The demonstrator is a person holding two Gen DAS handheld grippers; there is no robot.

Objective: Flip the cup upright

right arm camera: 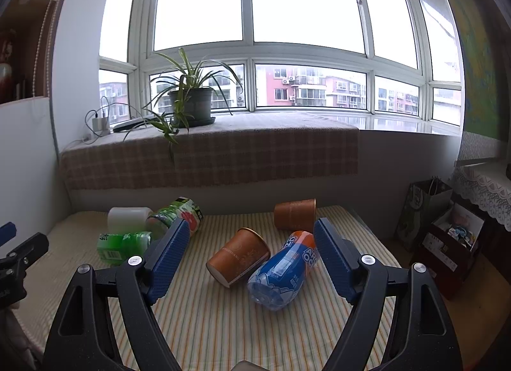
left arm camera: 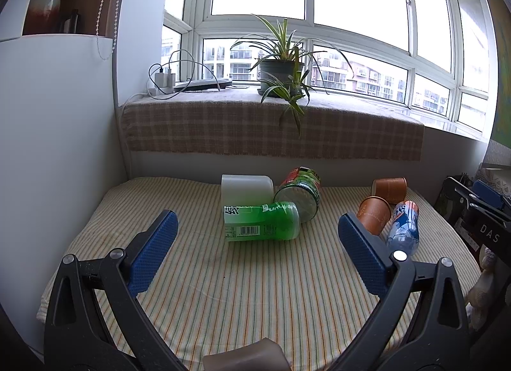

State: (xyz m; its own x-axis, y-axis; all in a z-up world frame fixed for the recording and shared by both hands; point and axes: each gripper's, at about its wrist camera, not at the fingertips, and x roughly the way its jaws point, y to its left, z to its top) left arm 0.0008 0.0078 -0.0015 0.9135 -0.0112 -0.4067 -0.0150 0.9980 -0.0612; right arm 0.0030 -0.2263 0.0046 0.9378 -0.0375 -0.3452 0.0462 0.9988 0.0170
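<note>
Both claws wide open – right gripper (right arm camera: pixel 249 262) should pinch the near cup (right arm camera: pixel 239 256) mid-wall, clear of the bottle (right arm camera: pixel 284 272), left gripper (left arm camera: pixel 255 252) idle.

Left wrist view: near orange cup (left arm camera: pixel 374 215), lower side hidden behind right finger pad (left arm camera: pixel 361 252) of the left tongs (left arm camera: pixel 255 227). White container (left arm camera: pixel 247 191), base covered by green bottle (left arm camera: pixel 262 222) and jar (left arm camera: pixel 298 193). Right tongs (left arm camera: pixel 479 211) cut off at right edge; lettering reads only "DAS".

Right wrist view: green bottle (right arm camera: pixel 123 244) and jar (right arm camera: pixel 175 216) partly behind left finger pad (right arm camera: pixel 167 259) of right tongs (right arm camera: pixel 250 236). Blue bottle (right arm camera: pixel 284 270), cap end hidden by the right pad. Left tongs (right arm camera: pixel 19 259) cut off at left edge. Print on far orange cup (right arm camera: pixel 295 213) too small to read. Box (right arm camera: pixel 453 243) contents indistinct.
</note>
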